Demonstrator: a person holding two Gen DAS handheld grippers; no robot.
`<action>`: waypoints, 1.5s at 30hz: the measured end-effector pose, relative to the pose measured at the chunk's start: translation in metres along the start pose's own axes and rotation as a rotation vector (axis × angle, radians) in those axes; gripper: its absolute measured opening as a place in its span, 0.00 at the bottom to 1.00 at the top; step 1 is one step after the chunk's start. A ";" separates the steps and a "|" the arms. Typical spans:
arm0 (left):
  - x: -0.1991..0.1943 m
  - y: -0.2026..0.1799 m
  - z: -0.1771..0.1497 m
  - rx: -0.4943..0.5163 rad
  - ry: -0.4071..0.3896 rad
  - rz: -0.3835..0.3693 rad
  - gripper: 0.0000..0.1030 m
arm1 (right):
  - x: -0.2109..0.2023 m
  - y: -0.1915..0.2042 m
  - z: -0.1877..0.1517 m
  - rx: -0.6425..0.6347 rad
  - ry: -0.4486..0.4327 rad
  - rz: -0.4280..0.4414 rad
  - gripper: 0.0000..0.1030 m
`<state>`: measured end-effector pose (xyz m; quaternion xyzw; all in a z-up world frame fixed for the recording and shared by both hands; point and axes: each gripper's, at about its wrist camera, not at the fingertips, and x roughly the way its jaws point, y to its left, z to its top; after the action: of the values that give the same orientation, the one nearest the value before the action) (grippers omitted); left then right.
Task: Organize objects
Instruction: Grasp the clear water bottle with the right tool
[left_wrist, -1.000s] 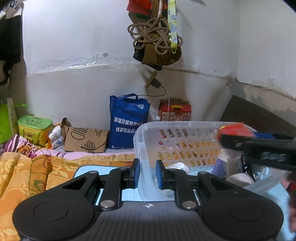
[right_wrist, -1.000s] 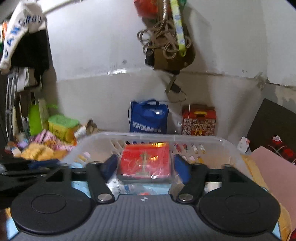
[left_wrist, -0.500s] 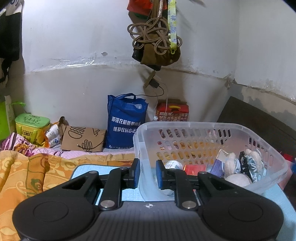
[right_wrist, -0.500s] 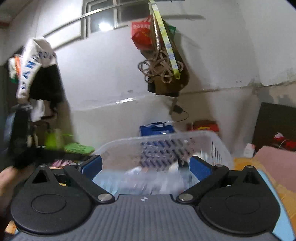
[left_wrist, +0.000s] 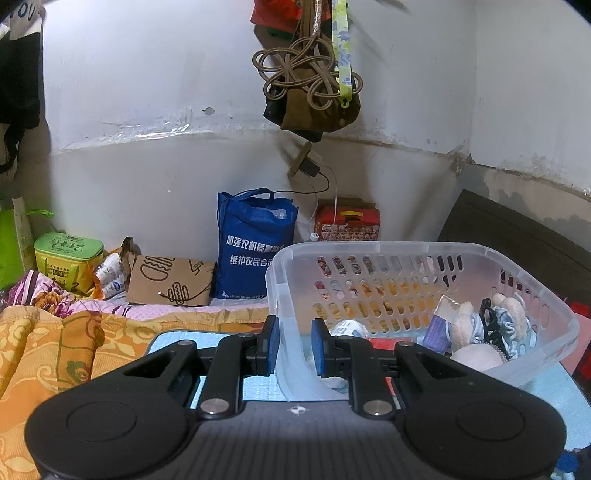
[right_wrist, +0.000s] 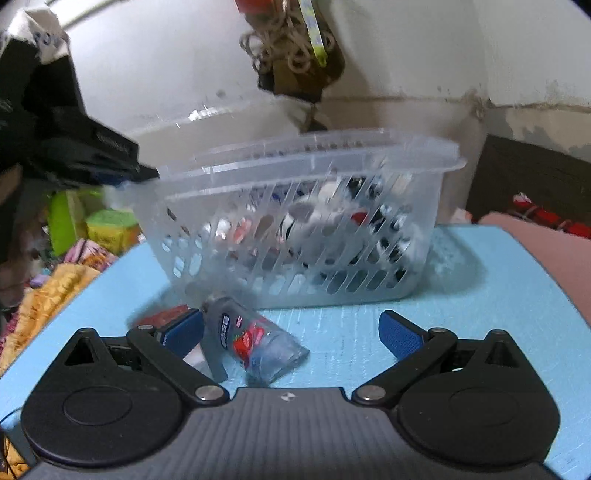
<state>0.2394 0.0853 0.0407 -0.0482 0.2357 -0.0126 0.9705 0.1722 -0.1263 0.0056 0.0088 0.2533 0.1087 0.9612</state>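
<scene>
A small clear bottle (right_wrist: 251, 341) with a strawberry label is lying on its side on the blue mat (right_wrist: 480, 295) in front of the basket (right_wrist: 314, 221), its long axis running diagonally, the dark capped end pointing away toward the basket's near left corner and its base toward the camera's lower right. The right gripper (right_wrist: 291, 330) is hanging low over it with its blue pads spread wide, the bottle sitting just beside the left pad, not clamped. Half a second ago this gripper was raised and facing the basket rim with nothing between its pads; a second ago it was carrying a red packet above the basket.

The left gripper (left_wrist: 294, 345) is pinching the near corner wall of the one clear plastic basket (left_wrist: 461, 254), one pad outside and one inside, as in both earlier frames. Inside the basket are lying a red packet (left_wrist: 382, 343), a white capped container (left_wrist: 349, 328), a purple pack (left_wrist: 436, 328) and a heap of fluffy hair ties (left_wrist: 491, 325), too tangled to count. The right gripper, in view a second ago, is gone from the left camera.
</scene>
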 end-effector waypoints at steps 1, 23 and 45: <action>0.000 0.000 0.000 0.000 0.000 -0.001 0.21 | -0.001 0.003 -0.004 0.006 0.012 -0.001 0.97; 0.000 0.000 0.002 -0.001 0.000 -0.002 0.21 | 0.022 0.005 -0.008 -0.073 0.121 -0.031 0.58; 0.000 -0.001 0.002 0.006 -0.004 0.001 0.21 | 0.012 -0.006 -0.010 -0.006 0.012 -0.001 0.45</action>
<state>0.2399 0.0840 0.0428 -0.0453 0.2337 -0.0126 0.9712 0.1793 -0.1299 -0.0093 0.0051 0.2587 0.1089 0.9598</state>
